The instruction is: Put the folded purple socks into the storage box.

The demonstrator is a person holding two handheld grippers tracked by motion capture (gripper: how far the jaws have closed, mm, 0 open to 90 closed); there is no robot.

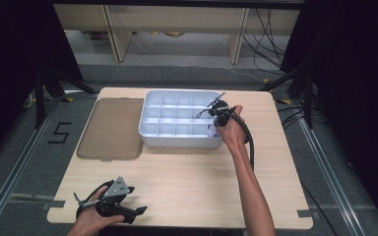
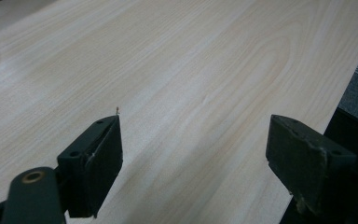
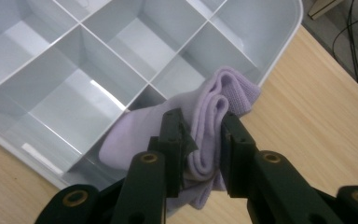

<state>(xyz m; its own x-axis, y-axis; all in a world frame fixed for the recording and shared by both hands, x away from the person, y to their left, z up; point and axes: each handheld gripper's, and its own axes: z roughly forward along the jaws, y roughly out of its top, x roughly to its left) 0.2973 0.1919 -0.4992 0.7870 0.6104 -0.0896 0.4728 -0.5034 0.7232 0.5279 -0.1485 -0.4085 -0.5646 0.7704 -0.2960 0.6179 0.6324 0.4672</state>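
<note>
- A folded lilac cloth (image 3: 214, 109) is being pinched by the right gripper (image 3: 200, 140) over the white divided tray's (image 3: 279, 51) corner compartment.
- The left gripper (image 2: 193, 140) is being held wide open and empty above the table (image 2: 191, 60).

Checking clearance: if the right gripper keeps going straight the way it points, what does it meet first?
Likely the white plastic divided organiser box, at its corner compartment. The right gripper, shut on a folded lilac cloth, points down at it; the cloth would probably touch first. Depth unclear.

Light wood counter (image 1: 187, 182) sits on a grey floor (image 1: 24, 147), black curtains (image 1: 10, 44) closing in both sides. Beyond the counter's far edge, pale wooden furniture legs (image 1: 115, 34); black cables (image 1: 270, 39) trail across the floor there, and a "5" (image 1: 59, 132) is taped left.
</note>
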